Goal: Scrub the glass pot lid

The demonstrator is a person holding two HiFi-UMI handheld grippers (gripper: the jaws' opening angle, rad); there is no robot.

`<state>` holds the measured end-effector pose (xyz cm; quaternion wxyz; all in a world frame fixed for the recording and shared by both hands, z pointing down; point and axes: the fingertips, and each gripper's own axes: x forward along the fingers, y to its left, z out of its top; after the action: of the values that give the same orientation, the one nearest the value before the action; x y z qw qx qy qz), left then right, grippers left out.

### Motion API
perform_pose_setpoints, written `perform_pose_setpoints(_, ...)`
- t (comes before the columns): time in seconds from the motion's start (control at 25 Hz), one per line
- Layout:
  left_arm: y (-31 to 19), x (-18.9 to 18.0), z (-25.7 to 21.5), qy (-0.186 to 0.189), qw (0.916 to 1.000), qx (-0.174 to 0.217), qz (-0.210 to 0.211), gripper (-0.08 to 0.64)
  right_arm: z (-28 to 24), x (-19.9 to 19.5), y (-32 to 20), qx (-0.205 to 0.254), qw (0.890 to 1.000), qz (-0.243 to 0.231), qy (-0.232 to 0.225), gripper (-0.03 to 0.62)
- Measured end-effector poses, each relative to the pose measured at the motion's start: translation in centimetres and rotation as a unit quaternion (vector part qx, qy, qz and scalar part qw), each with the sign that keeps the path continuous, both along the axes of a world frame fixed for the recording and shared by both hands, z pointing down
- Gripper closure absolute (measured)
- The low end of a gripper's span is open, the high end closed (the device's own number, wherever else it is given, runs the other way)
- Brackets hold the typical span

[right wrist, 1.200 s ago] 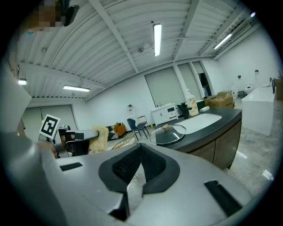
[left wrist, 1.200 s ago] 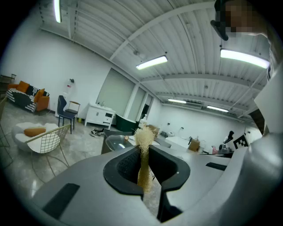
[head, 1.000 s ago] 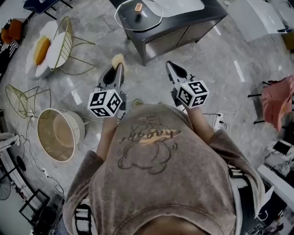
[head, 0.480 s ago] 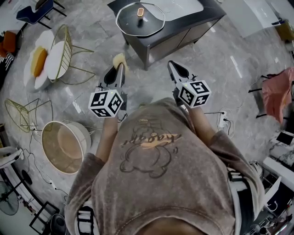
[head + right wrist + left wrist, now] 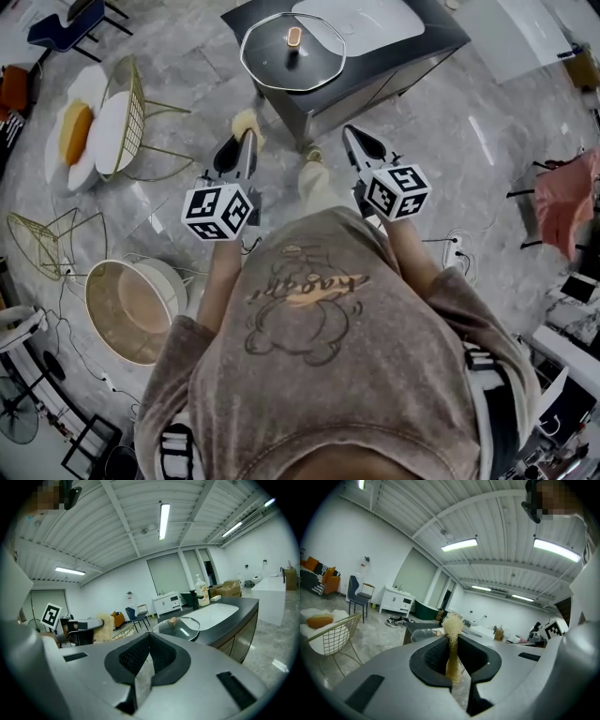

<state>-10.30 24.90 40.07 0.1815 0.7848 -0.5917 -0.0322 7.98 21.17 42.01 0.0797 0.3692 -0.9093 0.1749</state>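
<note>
The glass pot lid with a wooden knob lies flat on the corner of a dark counter ahead of me. It also shows in the right gripper view, lid, beyond the jaws. My left gripper is shut on a pale loofah scrubber, which sticks up between the jaws in the left gripper view, scrubber. My right gripper is shut with nothing in it. Both grippers hang over the floor, short of the counter.
A white sink basin is set in the counter behind the lid. Wire-frame chairs stand on the floor at left, with a round basket chair nearer me. A pink cloth hangs at right. Cables trail on the floor.
The counter and lid have come nearer in the head view as I walk toward them. Both grippers keep their pose, and a foot now shows between them.
</note>
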Motion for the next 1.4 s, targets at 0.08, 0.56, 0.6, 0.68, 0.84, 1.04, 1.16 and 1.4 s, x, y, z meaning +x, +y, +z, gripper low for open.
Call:
perform_pose_setpoints(0.08, -2.3, -0.4, 0.2, -0.001, 1.0000, -0.002, -0.002, 0.506, 0.1, -0.5, -2.6, -0.001, 1.000, -0.003, -0.001, 0.600)
perform_pose_setpoints(0.56, -15.5, -3.2, -0.9, 0.000, 0.9993, -0.014, -0.034, 0.506, -0.5, -2.9, -17.2, -0.016, 0.999, -0.035, -0.006, 0.600)
perform_pose_setpoints(0.6, -16.5, -3.3, -1.1, 0.000, 0.9992, -0.015, -0.037, 0.506, -0.6, -3.1, -18.2, -0.018, 0.999, -0.040, -0.007, 0.600)
perform_pose_setpoints(0.68, -18.4, -3.4, -1.3, -0.001, 0.9989, -0.017, -0.043, 0.506, -0.6, -3.4, -20.3, -0.021, 0.999, -0.049, -0.007, 0.600)
perform_pose_setpoints(0.84, -22.1, -3.4, -1.6, -0.001, 0.9984, -0.019, -0.054, 0.506, -0.5, -3.7, -24.1, -0.026, 0.998, -0.064, -0.011, 0.600)
perform_pose_setpoints(1.04, -25.7, -3.1, -2.2, -0.002, 0.9981, -0.015, -0.059, 0.506, -0.5, -4.3, -27.4, -0.028, 0.996, -0.085, -0.009, 0.600)
perform_pose_setpoints(1.16, -27.3, -3.0, -2.3, -0.003, 0.9982, -0.017, -0.057, 0.506, -0.5, -4.4, -29.0, -0.031, 0.996, -0.087, -0.012, 0.600)
perform_pose_setpoints(1.4, -29.4, -3.6, -2.2, -0.002, 0.9989, -0.023, -0.041, 0.506, -0.5, -4.7, -30.6, -0.036, 0.997, -0.071, -0.014, 0.600)
